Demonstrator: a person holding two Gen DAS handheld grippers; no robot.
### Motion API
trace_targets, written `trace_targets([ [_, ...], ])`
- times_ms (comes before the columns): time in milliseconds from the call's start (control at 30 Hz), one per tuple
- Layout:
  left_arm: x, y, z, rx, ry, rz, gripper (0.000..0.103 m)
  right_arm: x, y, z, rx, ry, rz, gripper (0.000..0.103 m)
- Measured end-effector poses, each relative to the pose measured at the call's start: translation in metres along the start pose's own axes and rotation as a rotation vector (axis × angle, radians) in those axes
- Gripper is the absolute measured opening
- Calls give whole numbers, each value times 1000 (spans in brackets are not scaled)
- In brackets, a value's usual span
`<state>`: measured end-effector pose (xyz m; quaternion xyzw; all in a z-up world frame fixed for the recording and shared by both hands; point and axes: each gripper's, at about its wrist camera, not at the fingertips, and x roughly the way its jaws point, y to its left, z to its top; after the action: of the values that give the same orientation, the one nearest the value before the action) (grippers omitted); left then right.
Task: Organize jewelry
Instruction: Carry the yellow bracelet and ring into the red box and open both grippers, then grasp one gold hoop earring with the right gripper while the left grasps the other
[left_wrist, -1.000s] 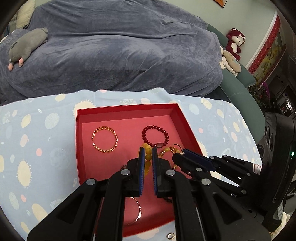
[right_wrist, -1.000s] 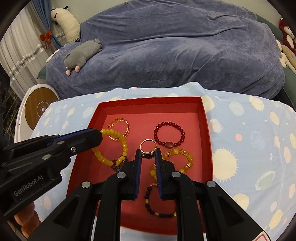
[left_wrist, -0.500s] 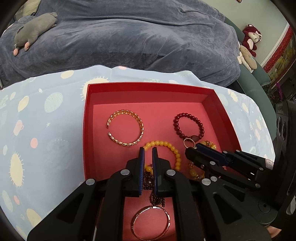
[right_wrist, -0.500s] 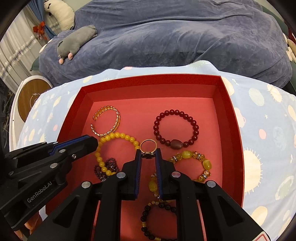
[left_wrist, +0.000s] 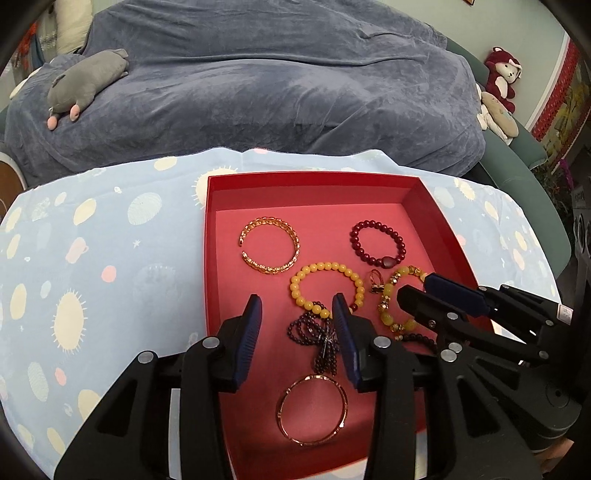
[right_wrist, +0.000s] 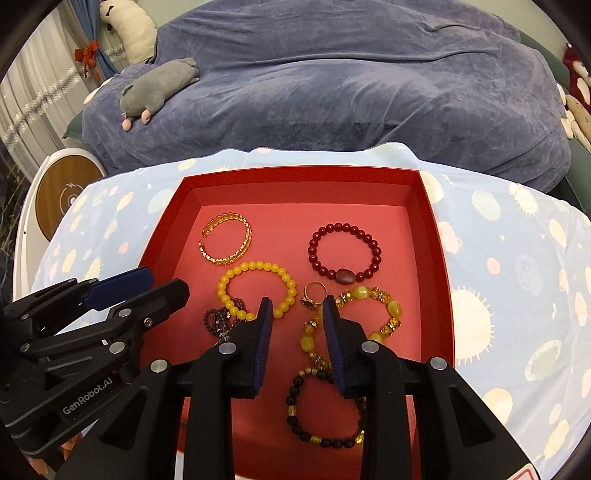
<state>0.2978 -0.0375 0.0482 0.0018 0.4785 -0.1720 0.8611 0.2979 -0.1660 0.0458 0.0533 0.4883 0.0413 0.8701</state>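
Both grippers, left (left_wrist: 297, 310) and right (right_wrist: 297, 308), are opening over the red tray (right_wrist: 430, 221), gripping nothing; ring (right_wrist: 314, 291) lies loose.

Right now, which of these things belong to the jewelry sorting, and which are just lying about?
Part of the job:
shallow red cardboard tray
open gold filigree bangle
dark red bead bracelet
yellow bead bracelet
small gold ring

Just lying about:
grey plush toy
blue-grey velvet blanket
pale blue patterned cloth
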Motion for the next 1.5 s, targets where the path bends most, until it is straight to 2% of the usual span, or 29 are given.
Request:
trace_targets([
  [500,-53,-15,-40,-23,-12,-34,38,-60,4,-45,14,-27,-14,28],
  [900,-87,-29,-90,-24,0,-33,38,-97,7,-110,28,-6,-29,28],
  [1300,-99,-34,-150,-43,52,2,38,-104,17,-181,16,59,-28,28],
  [1500,-100,-34,-171,-35,69,25,38,-96,28,-201,3,82,-10,28],
])
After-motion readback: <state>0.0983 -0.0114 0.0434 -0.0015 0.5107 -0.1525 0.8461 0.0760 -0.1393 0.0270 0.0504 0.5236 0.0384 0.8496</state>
